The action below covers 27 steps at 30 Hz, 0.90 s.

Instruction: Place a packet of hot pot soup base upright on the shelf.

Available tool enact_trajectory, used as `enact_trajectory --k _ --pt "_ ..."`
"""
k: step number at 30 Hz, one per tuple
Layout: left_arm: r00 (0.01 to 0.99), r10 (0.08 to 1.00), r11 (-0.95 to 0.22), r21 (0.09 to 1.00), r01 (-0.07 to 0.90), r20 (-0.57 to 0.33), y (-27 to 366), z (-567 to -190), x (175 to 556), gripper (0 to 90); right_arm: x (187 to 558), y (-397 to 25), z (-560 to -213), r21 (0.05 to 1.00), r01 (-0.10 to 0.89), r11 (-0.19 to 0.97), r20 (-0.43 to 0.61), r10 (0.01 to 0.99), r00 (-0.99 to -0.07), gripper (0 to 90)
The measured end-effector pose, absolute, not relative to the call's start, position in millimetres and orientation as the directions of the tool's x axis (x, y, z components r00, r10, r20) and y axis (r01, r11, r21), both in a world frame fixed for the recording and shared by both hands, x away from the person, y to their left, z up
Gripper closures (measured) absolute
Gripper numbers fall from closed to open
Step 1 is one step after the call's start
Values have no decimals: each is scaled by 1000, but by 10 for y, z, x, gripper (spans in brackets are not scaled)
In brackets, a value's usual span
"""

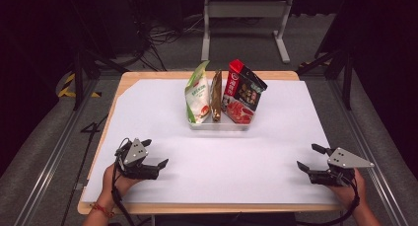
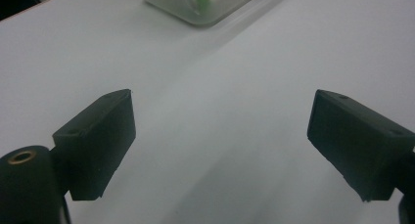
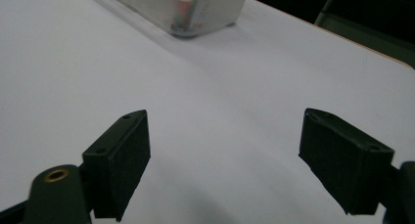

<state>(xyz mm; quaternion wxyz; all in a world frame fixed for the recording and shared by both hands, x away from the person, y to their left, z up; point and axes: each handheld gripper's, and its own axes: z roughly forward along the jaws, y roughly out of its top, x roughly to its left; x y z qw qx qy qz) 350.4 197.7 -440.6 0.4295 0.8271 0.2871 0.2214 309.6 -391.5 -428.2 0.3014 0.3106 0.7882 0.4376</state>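
A clear plastic tray [image 1: 219, 125] stands at the middle back of the white sheet. Upright in it are a green-and-white bag [image 1: 197, 94], a thin brown packet [image 1: 216, 96] and a red-and-black bag [image 1: 242, 93]. My left gripper [image 1: 154, 153] rests near the front left, open, with nothing between its jaws. My right gripper [image 1: 311, 157] sits at the front right, open and empty too. In the left gripper view the gripper [image 2: 220, 136] points at the tray's corner [image 2: 205, 11]. The right gripper view has the gripper [image 3: 225, 150] with the tray [image 3: 195, 13] far ahead.
The white sheet [image 1: 217, 157] covers most of a wooden table [image 1: 148, 75]. Beyond the table stand a metal frame [image 1: 244, 11], dark poles and floor cables. Grey floor runs along both sides.
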Motion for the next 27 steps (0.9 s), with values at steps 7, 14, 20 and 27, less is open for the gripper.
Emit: enact_trajectory --k 7,14,20,27 --pt "742 660 -469 837 282 120 1989 -4410 3517 114 3098 -3952 -4321 875 238 422 -203 766 -610 185" --pt "740 660 -472 837 276 129 1976 -4398 3507 114 3082 -3967 -4300 879 227 419 -213 772 -599 178" --pt "753 642 -494 830 260 146 1930 -4397 3510 113 3043 -3973 -4292 875 228 426 -225 777 -588 178" --pt "759 634 -492 834 250 147 1932 -4385 3516 113 3002 -3972 -4275 880 236 411 -215 790 -574 179"
